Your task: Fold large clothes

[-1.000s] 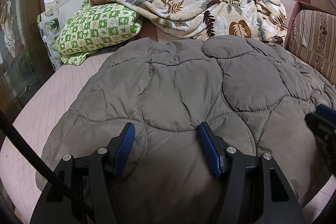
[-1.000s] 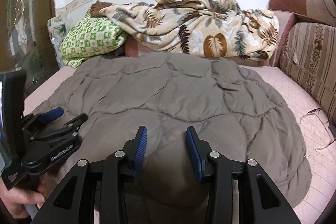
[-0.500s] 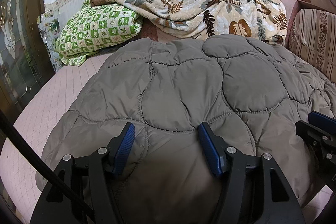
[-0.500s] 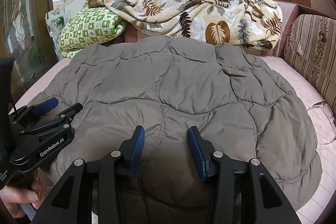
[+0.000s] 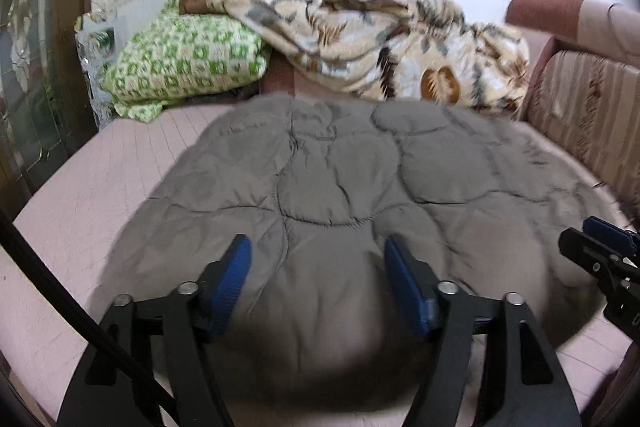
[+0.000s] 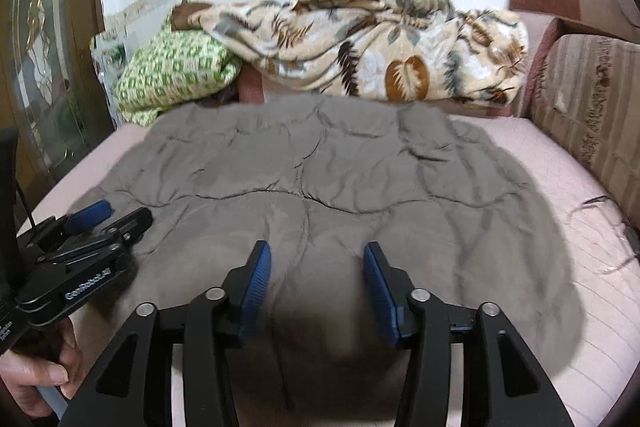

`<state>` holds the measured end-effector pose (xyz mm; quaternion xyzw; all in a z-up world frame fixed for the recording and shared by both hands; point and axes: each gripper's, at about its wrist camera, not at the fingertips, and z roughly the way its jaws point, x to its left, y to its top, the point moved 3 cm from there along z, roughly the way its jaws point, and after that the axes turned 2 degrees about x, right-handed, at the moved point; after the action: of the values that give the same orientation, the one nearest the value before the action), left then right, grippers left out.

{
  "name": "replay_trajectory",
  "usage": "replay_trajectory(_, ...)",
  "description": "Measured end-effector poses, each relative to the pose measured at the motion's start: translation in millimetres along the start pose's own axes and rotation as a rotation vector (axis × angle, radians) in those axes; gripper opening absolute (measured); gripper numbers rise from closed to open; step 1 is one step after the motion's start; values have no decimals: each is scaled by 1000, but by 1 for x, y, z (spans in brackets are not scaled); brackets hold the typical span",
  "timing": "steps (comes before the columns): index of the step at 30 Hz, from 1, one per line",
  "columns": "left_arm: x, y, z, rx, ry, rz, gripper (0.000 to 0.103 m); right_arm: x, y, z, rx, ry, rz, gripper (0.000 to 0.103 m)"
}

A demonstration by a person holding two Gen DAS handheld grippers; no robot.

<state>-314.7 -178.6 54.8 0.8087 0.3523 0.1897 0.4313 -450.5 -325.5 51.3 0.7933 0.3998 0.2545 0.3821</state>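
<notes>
the grey quilted coat (image 5: 340, 187) lies spread on the pink bed (image 5: 80, 211), in front of the leaf-print blanket (image 5: 380, 43); the left gripper (image 5: 316, 283) and right gripper (image 6: 316, 287) have just been opening, jaws wide astride its puffy near hem, gripping nothing; released, the springy fold may slump back open or slide off the bed's near edge.

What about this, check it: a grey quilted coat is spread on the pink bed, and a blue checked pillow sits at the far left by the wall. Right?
Wrong colour. The pillow is green checked, not blue, as the left wrist view shows. The rest holds: grey quilted coat spread on the pink bed, pillow far left by the wall.
</notes>
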Motion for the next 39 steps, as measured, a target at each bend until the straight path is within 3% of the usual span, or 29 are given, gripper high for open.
replay_trajectory(3,0,-11,-47,-47,-10,-12,89,2,-10,-49,-55,-18,50,66)
replay_trajectory(5,-3,-20,-71,-63,-21,-8,92,8,-21,-82,-116,-14,71,76)
replay_trajectory(8,-12,-33,-92,-36,-11,30,96,26,-43,-126,-219,-30,-31,87)
replay_trajectory(11,-17,-41,-103,-17,33,68,96,36,-54,-145,-280,-54,-88,88)
replay_trajectory(14,-14,-44,-108,-25,71,86,96,34,-56,-145,-284,-51,-62,90)
replay_trajectory(18,-5,-44,-106,11,76,46,96,35,-58,-134,-246,-45,-52,90)
replay_trajectory(28,-8,-49,-90,36,105,91,96,43,-66,-121,-193,-51,-82,90)
replay_trajectory(39,8,-48,-81,75,141,31,96,45,-68,-108,-158,-55,-91,90)
